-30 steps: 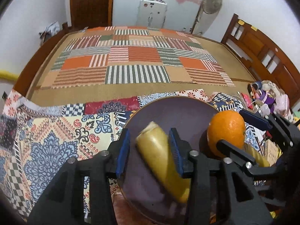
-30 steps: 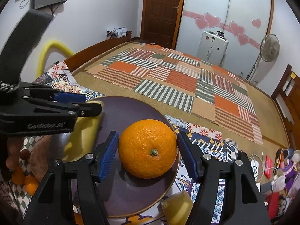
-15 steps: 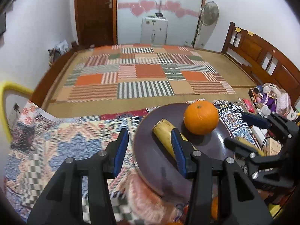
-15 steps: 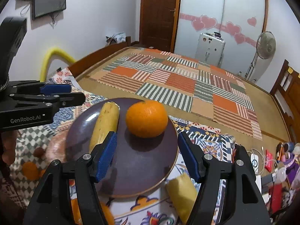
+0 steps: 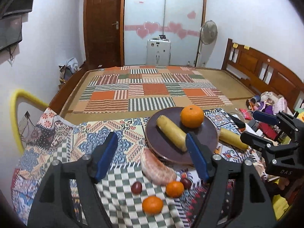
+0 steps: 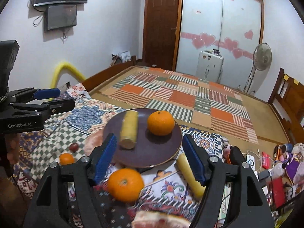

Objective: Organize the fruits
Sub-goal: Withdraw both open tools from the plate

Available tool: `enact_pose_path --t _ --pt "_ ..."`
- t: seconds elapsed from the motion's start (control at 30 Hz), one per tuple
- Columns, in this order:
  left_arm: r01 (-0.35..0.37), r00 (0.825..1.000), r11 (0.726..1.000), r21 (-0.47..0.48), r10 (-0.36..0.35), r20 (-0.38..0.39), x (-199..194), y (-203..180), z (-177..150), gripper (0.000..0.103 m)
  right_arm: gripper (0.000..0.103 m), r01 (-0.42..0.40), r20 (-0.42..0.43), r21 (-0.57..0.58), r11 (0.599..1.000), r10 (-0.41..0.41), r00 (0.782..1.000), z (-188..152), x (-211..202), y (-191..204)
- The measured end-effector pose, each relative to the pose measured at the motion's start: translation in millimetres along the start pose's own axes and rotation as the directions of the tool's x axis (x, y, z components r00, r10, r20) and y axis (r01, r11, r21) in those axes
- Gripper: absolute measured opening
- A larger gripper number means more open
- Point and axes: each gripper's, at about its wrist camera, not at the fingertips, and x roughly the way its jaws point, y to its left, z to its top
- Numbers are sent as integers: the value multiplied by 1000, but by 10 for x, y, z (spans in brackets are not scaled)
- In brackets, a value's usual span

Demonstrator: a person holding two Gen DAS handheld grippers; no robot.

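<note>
A dark plate (image 5: 209, 144) on the patterned cloth (image 5: 57, 142) holds a large orange (image 5: 191, 116) beside a yellow banana piece (image 5: 171, 133). Both left tongs (image 5: 153, 157) and right tongs (image 6: 150, 158) hover above, spread apart and empty. Small oranges (image 5: 152, 204), another banana piece (image 5: 232, 138) and a pink fruit (image 5: 157, 169) lie around the plate.

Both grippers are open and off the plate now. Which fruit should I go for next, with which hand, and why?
Probably lower the right gripper onto the loose orange: it lies on the cloth just in front of the plate, nearly between the open fingers. The plate holds only one orange and one banana.
</note>
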Motion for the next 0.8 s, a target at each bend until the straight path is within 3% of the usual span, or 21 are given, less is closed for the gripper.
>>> enact_pose_path --t 0.1,0.53,0.8 --pt "5 1000 999 -35 -4 16 -147 62 -120 88 72 -5 14 5 1000 5 1000 -73 -88 57" --pt "11 998 1000 -11 -12 -64 -225 164 -672 88 72 -19 -27 30 999 20 999 -533 6 173" --pt "35 993 999 19 -32 -114 -49 107 -986 78 72 -22 -93 38 999 26 995 -770 201 163"
